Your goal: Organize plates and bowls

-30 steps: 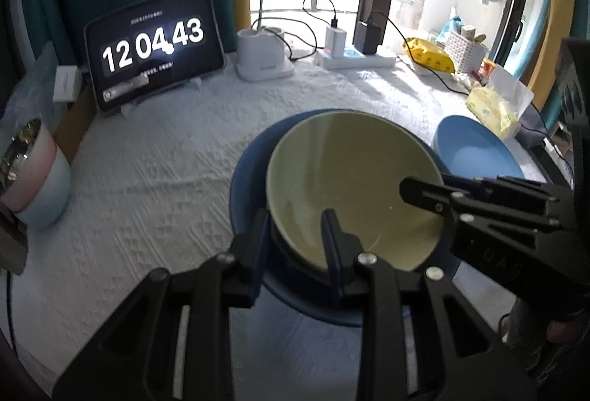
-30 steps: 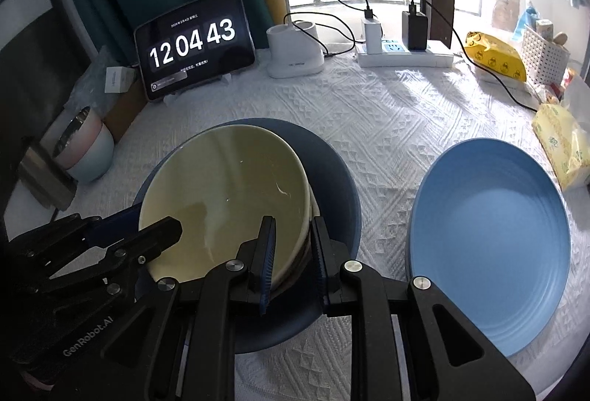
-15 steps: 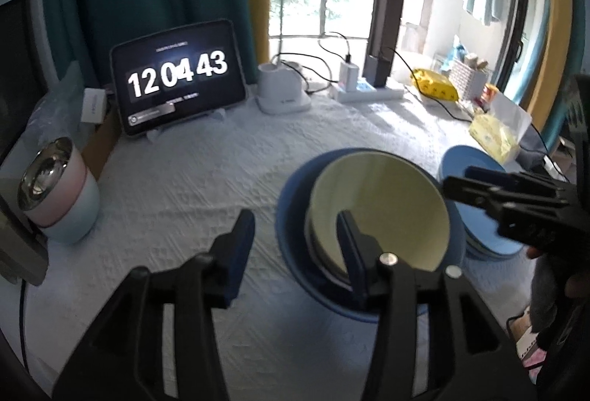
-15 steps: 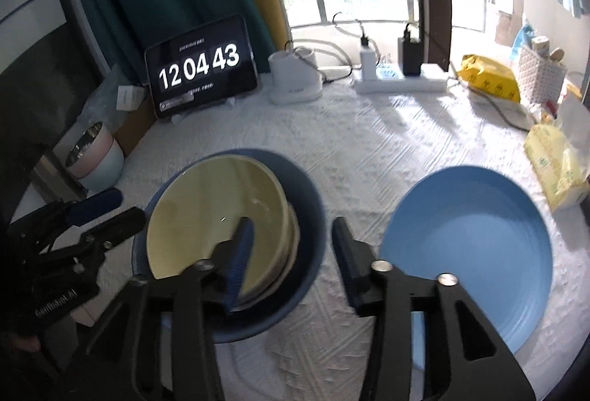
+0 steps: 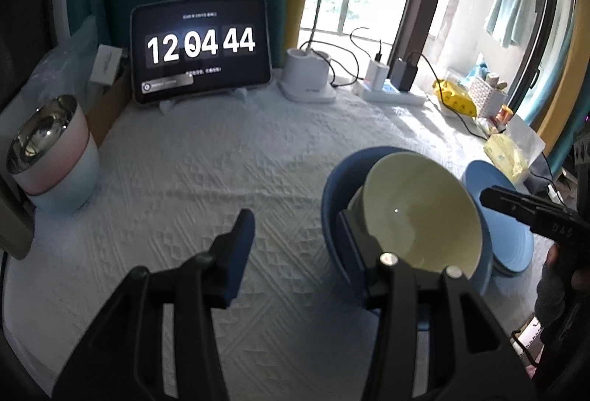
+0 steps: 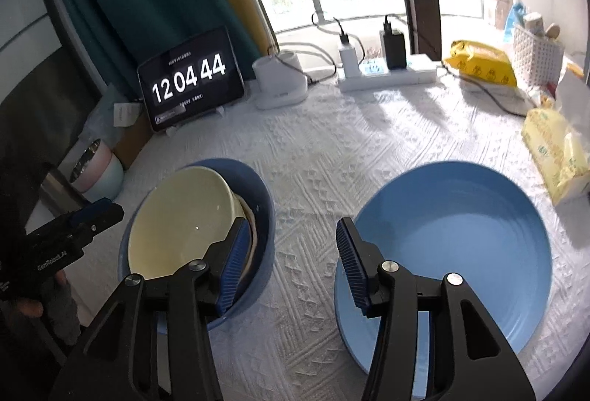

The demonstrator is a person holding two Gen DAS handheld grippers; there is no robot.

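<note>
the cream bowl [image 6: 184,220] is sitting nested inside the dark blue bowl [image 6: 263,216] on the white table [image 6: 368,150], with the light blue plate [image 6: 461,235] lying just beside them. the left tongs [image 5: 295,235] are standing apart, gripping nothing. the right tongs [image 6: 291,253] are likewise gaping over bare cloth, holding nothing.

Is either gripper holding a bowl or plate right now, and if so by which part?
Nothing is held. Left gripper and right gripper are both open over the tablecloth; the cream bowl sits free inside the blue bowl.
</note>
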